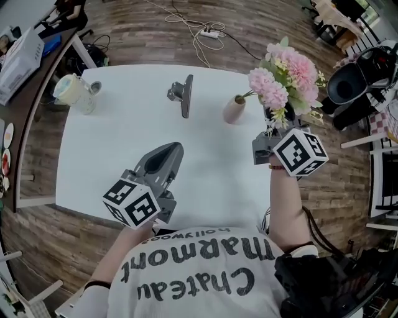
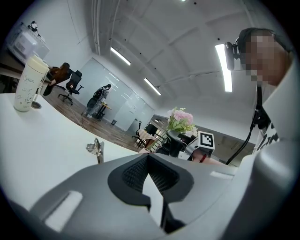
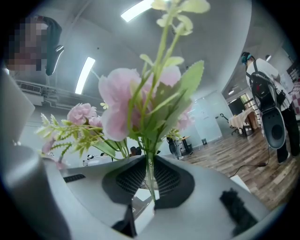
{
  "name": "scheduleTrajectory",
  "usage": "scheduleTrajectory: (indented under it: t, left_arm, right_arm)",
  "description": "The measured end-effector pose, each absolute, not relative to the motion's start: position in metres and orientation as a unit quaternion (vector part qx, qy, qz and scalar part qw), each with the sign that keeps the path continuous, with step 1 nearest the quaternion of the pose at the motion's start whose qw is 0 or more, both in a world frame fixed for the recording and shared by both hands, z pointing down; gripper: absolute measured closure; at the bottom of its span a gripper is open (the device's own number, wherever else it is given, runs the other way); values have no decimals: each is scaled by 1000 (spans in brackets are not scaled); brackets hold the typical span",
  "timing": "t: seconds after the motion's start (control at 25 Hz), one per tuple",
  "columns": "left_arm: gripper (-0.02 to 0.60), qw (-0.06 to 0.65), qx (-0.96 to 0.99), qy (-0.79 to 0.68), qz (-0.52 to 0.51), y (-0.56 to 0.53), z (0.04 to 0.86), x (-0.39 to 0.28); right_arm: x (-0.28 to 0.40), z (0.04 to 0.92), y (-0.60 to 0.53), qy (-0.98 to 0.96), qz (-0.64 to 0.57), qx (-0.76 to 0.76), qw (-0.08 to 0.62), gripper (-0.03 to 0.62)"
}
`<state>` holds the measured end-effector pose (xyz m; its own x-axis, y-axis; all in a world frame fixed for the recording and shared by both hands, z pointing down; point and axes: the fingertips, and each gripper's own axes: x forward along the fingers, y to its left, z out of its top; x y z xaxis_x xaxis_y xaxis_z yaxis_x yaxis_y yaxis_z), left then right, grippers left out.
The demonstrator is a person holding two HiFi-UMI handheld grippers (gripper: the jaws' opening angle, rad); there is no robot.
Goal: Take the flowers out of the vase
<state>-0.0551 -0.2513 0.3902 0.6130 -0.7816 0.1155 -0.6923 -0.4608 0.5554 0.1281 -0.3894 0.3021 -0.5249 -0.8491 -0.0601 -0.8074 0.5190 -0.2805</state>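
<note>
Right tool (image 3: 149,185) pinches thin green stems (image 3: 149,166) of frilly pink flowers (image 3: 123,110).

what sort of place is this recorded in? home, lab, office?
Most likely an open-plan office or lab workspace. A white table stands on wood-look flooring with a power strip and loose cables; the left gripper view shows office chairs, glass partitions and long ceiling strip lights.

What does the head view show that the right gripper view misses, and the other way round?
Only the head view: the vase on the white table, and the left gripper. Only the right gripper view: the green stem pinched between the right gripper jaws. Both: the pink flowers.
</note>
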Motion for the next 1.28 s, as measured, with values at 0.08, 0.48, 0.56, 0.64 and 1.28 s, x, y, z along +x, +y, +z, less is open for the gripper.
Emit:
scheduleTrajectory:
  t: [0.08, 0.48, 0.56, 0.64, 1.28]
  left_arm:
    - [575, 286, 851, -434, -79, -248, 388, -55]
    - [575, 250, 863, -431, -77, -233, 370, -53]
    - [575, 248, 864, -430, -79, -231, 367, -54]
    - [575, 247, 866, -426, -84, -231, 364, -55]
    - [575, 224, 868, -435, -84, -181, 345, -68]
  right_arm:
    - [130, 299, -386, 865, -108, -480, 97, 536]
    - [139, 272, -361, 861, -89, -488, 113, 536]
    - [139, 265, -356, 861, -83, -488, 117, 536]
    - [139, 258, -351, 860, -79, -490, 122, 536]
    - [137, 242, -253, 864, -132, -453, 178, 542]
